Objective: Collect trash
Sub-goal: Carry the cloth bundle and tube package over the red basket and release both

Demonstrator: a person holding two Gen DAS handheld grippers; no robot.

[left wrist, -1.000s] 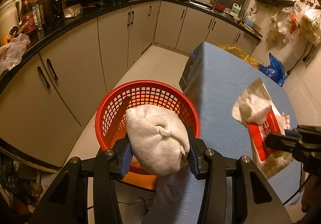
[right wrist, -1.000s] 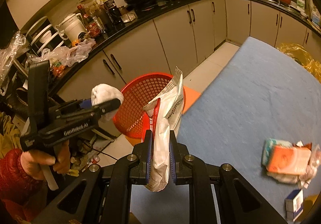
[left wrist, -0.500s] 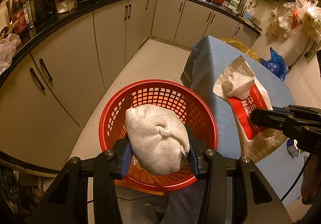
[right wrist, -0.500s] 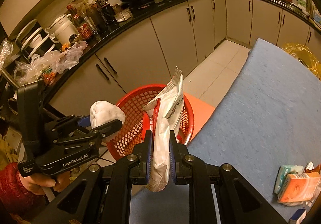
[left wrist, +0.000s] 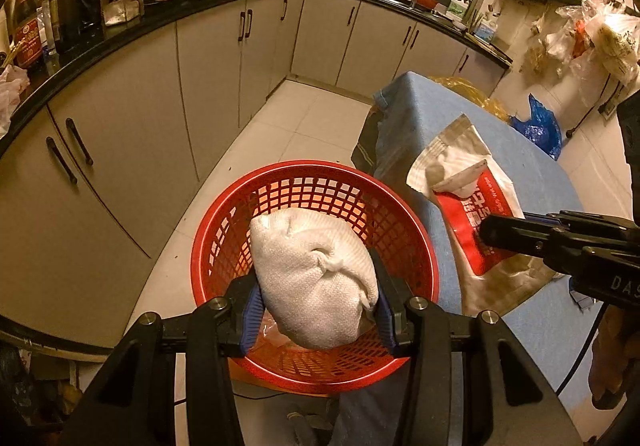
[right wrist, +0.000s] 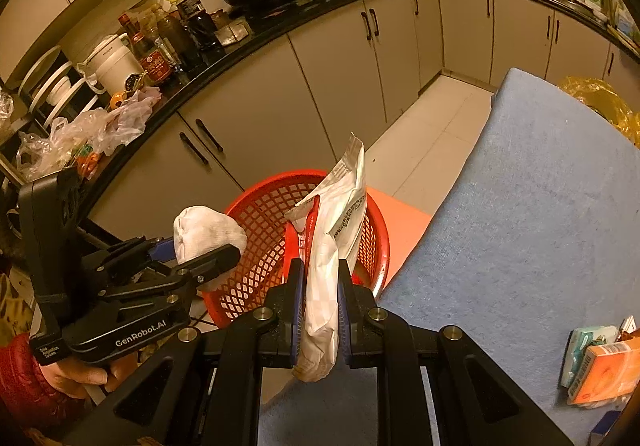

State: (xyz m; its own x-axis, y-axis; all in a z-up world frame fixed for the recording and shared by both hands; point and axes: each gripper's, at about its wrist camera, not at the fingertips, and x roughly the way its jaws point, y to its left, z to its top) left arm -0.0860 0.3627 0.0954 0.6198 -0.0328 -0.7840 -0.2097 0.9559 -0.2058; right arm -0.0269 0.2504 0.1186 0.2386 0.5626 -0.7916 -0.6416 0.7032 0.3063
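My left gripper (left wrist: pixel 318 298) is shut on a crumpled white paper towel wad (left wrist: pixel 316 278), held just over the near half of the red mesh basket (left wrist: pixel 224 230). In the right wrist view the same wad (right wrist: pixel 206 232) hangs at the basket's left rim (right wrist: pixel 256 202). My right gripper (right wrist: pixel 319 288) is shut on a flattened silver and red snack bag (right wrist: pixel 338 214), which stands upright over the basket's right side. The left wrist view shows that bag (left wrist: pixel 472 214) above the blue table edge, with the right gripper's finger (left wrist: pixel 516 236) on it.
The basket sits on an orange stool (right wrist: pixel 404 222) between the blue-covered table (right wrist: pixel 540 206) and the curved cabinet run (left wrist: pixel 132 118). More trash, an orange box (right wrist: pixel 604 370) and packets, lies at the table's near right. Tiled floor (left wrist: pixel 304 122) runs beyond the basket.
Both grippers moved toward the basket and a little down. The towel wad now hangs over the basket's inside, and the snack bag has come to its right rim. Grips are unchanged.
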